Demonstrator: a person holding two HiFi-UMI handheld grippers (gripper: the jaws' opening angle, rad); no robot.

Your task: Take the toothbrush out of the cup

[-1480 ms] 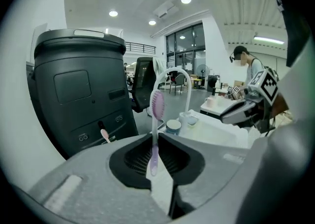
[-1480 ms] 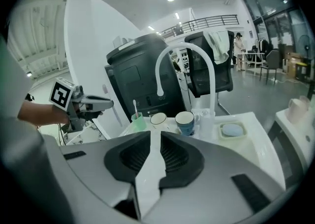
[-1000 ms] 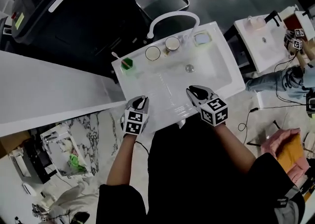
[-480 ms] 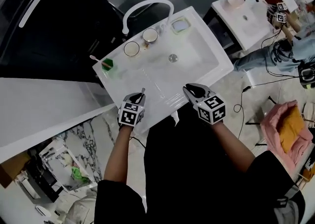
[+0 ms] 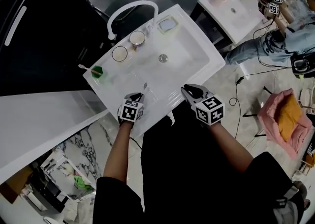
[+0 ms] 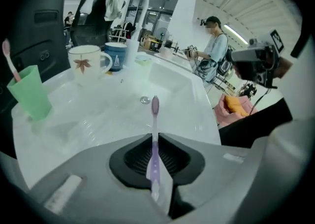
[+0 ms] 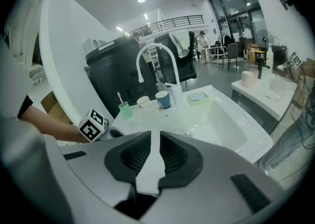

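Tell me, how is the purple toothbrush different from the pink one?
The purple toothbrush is pinched in the left gripper, out over the sink; the pink toothbrush stands leaning in the green cup. The purple one's head points out across the basin; the pink one's head sticks up. Both are slim toothbrushes.

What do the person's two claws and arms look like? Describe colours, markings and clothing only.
The left claw and right claw each have a grey and black body, black ribbed pads and a white cube printed with black square markers. Behind them, short black sleeves leave the forearms bare.
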